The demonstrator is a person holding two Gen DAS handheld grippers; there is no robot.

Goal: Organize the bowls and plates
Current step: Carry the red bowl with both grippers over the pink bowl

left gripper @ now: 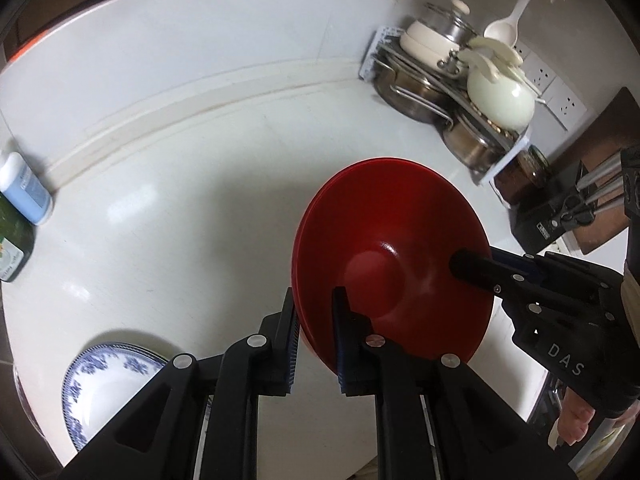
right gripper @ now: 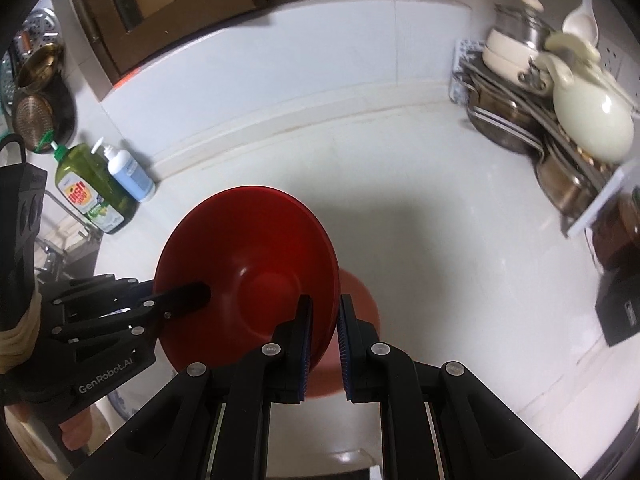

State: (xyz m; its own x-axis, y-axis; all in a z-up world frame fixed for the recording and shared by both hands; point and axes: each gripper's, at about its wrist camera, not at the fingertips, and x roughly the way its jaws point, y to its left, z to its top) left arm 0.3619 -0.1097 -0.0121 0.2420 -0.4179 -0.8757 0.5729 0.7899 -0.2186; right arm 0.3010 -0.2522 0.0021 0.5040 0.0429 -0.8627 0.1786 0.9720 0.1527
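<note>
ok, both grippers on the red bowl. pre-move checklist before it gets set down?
1. left gripper straddles the red bowl rim: ok.
2. right gripper straddles the opposite rim: ok.
3. Pads fully clamped: cannot tell.
4. Bowl level: not ok, tilted.
5. Single bowl or a nested stack: cannot tell, the rim looks doubled.
6. white counter ahead bare: ok; blue-and-white plate sits off to the left.

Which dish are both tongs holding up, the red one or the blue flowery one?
The red bowl. Both the left tongs and right tongs pinch its rim, while the blue-patterned plate lies flat on the counter.
</note>
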